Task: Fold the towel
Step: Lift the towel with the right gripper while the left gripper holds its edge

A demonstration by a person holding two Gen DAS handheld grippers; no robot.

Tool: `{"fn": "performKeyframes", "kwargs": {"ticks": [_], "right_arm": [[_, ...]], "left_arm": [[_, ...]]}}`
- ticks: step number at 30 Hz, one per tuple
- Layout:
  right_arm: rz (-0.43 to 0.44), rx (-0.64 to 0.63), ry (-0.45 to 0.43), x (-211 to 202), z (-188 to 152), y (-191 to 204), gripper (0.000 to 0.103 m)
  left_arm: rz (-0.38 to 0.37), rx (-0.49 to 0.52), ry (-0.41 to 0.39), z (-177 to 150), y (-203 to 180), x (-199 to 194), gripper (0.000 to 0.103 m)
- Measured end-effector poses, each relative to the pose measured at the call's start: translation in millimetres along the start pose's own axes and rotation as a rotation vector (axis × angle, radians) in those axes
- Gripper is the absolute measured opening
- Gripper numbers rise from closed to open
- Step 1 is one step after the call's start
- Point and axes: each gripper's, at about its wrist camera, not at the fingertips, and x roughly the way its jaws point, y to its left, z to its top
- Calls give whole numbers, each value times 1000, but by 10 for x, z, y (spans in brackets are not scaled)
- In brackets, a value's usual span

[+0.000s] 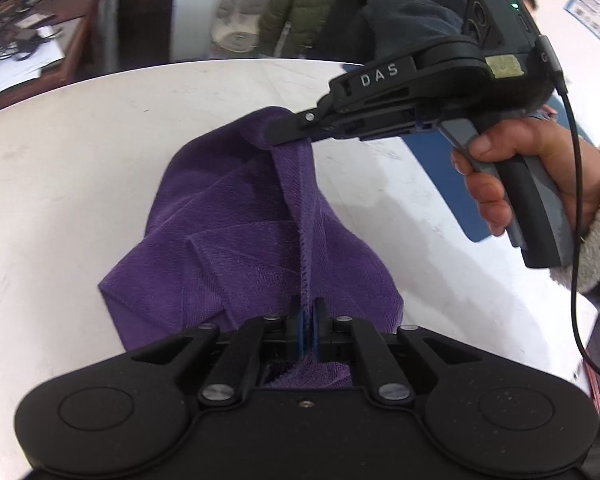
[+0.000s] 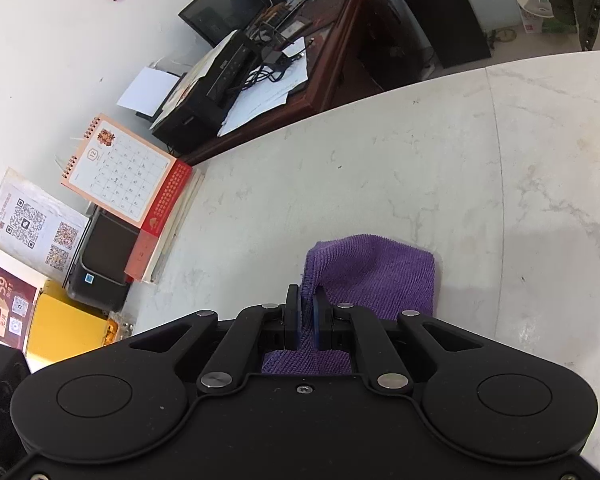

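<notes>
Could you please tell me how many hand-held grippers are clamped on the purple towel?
2. The left hand-held gripper pinches the towel's near edge; the right hand-held gripper pinches its far raised end. None seems hidden.

towel [image 1: 236, 216] near edge hidden under left claw [image 1: 309, 320] body, bystanders' upper bodies cut off

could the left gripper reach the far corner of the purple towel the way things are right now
Probably not as things stand. The left gripper is shut on the near edge of the purple towel, and the right gripper already clamps that far corner, so the corner is taken and the left would have to let go first.
</notes>
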Motion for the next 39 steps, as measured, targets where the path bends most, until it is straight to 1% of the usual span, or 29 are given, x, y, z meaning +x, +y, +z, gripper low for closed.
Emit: {"fn": "performKeyframes", "kwargs": {"ticks": [5, 9, 12, 16, 18, 20, 22, 25, 30, 34, 39], "right_arm": [[-30, -27, 4, 26, -47, 14, 5], [-7, -40, -19, -56, -86, 63, 5], [32, -39, -55, -187, -79, 138, 5], [91, -53, -108, -429, -9, 318, 5], [134, -75, -140, -583, 65, 466, 5], [176, -84, -165, -701, 151, 592, 5], [218, -104, -184, -806, 270, 769, 5], [253, -137, -204, -892, 415, 995, 5], [327, -167, -231, -990, 599, 1339, 5], [356, -193, -244, -1025, 659, 1569, 5], [378, -191, -248, -1034, 615, 1671, 5]], "left_arm": [[87, -9, -28, 28, -199, -11, 4], [134, 23, -73, 44, -307, -124, 3], [154, 42, -137, 48, -364, -341, 3], [152, 35, -219, 119, -392, -563, 3], [160, 33, -278, 176, -433, -779, 3], [175, 40, -354, 232, -455, -1066, 3], [185, 48, -402, 269, -472, -1272, 3], [205, 52, -463, 280, -461, -1583, 3], [197, 25, -476, 197, -427, -1740, 3], [156, -16, -451, 96, -349, -1650, 3], [140, -5, -443, -39, -247, -1579, 3]]}}
